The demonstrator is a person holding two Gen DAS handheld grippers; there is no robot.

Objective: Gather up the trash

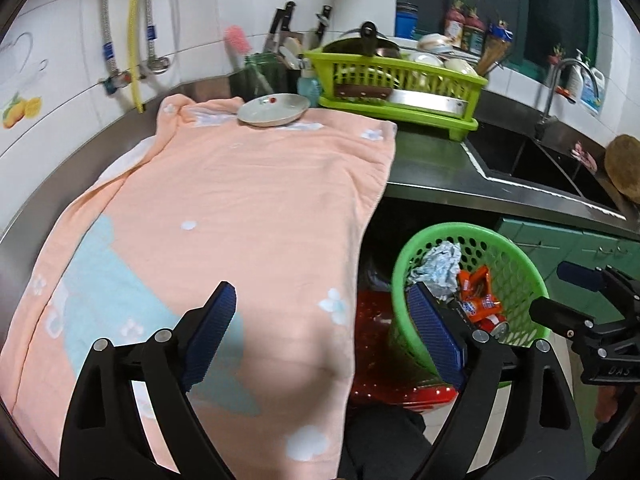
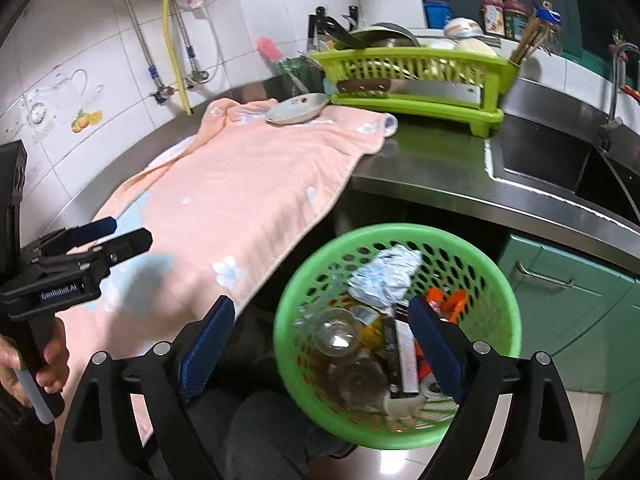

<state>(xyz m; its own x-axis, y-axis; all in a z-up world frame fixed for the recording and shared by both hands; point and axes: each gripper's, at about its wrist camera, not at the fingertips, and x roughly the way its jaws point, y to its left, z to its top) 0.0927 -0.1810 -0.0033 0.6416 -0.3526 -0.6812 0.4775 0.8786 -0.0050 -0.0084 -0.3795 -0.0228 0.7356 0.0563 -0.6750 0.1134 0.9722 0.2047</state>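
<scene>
Left tool point(image 1: 322, 334): fingers wide apart, empty, over the peach towel point(image 1: 240, 200) on the table.
Right tool point(image 2: 322, 340): fingers apart, empty, above the basket.
Green basket point(image 2: 304, 284): lower centre-right, holding crumpled paper point(image 2: 384, 276), glass jar point(image 2: 338, 332), orange wrappers point(image 1: 478, 292).
Plate point(image 1: 274, 110): top of towel.

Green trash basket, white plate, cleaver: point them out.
Green trash basket point(image 2: 496, 276), right wrist view, perforated far wall.
White plate point(image 1: 276, 110), left wrist view, inner centre.
Cleaver point(image 2: 436, 91), right wrist view, flat of blade.
</scene>
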